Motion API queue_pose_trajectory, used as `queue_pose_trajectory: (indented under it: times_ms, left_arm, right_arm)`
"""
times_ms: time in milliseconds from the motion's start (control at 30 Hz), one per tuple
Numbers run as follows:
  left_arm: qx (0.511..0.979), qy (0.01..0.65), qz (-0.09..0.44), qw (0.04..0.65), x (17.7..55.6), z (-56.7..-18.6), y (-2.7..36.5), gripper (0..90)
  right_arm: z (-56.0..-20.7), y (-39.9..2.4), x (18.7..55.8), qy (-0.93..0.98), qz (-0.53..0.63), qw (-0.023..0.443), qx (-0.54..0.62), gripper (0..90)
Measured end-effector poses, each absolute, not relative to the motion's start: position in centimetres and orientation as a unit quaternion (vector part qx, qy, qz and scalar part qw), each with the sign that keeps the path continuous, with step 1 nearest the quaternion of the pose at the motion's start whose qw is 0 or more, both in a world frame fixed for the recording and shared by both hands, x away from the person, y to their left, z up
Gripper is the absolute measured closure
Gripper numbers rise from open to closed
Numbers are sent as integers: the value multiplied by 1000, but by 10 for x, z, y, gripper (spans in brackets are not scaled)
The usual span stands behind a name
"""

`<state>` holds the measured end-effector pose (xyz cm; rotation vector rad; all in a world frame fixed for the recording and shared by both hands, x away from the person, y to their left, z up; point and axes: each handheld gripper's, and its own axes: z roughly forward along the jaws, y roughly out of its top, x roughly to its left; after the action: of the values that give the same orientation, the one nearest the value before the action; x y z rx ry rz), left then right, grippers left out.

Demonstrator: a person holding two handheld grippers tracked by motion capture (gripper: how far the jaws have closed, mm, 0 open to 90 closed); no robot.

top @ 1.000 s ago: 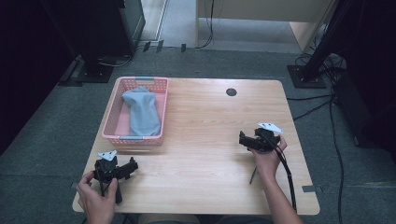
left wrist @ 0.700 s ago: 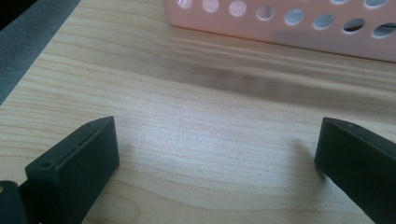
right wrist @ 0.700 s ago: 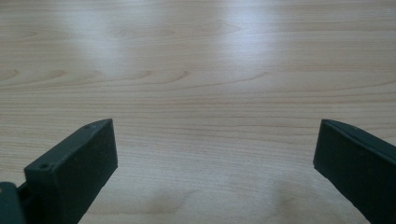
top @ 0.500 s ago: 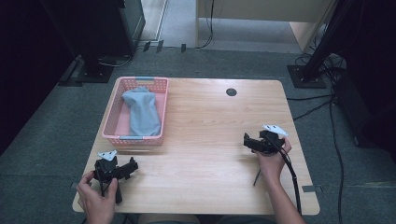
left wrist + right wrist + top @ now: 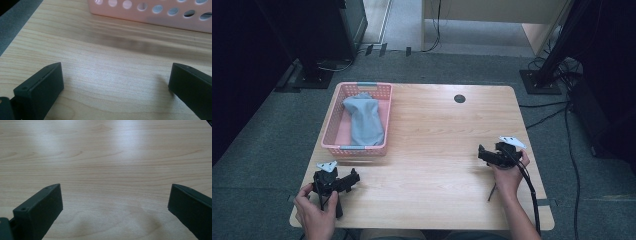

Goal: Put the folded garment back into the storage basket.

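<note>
A pink perforated basket [image 5: 330,131] stands at the table's left, with a folded grey-blue cloth [image 5: 365,119] lying inside it. My left gripper [image 5: 353,178] rests low near the front left corner, just in front of the basket; its jaws stand wide apart over bare wood. The basket's wall [image 5: 160,12] crosses the top of the left gripper view. My right gripper [image 5: 481,152] is held at the right side of the table and points left, open, with nothing between its jaws.
The wooden table [image 5: 437,130] has a small dark round hole [image 5: 459,98] near its far edge. Grey carpet, black stands and cables surround the table. A cable [image 5: 532,200] trails from the right gripper past the front edge.
The right hand has drawn its gripper slightly back toward the front right of the table. The left gripper has stayed where it was.
</note>
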<state>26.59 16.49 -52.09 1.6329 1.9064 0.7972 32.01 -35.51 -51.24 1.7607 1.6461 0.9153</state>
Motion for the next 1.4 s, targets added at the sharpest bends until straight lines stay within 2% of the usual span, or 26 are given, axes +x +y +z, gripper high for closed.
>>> queue_pose_trajectory:
  times_ms: [600, 1400]
  left_arm:
    - [600, 701, 293, 251, 266, -521, 165, 0]
    - [600, 701, 293, 251, 266, -521, 165, 0]
  right_arm:
    - [-519, -380, 310, 606, 326, 284, 668, 0]
    - [-526, -387, 304, 631, 273, 273, 673, 0]
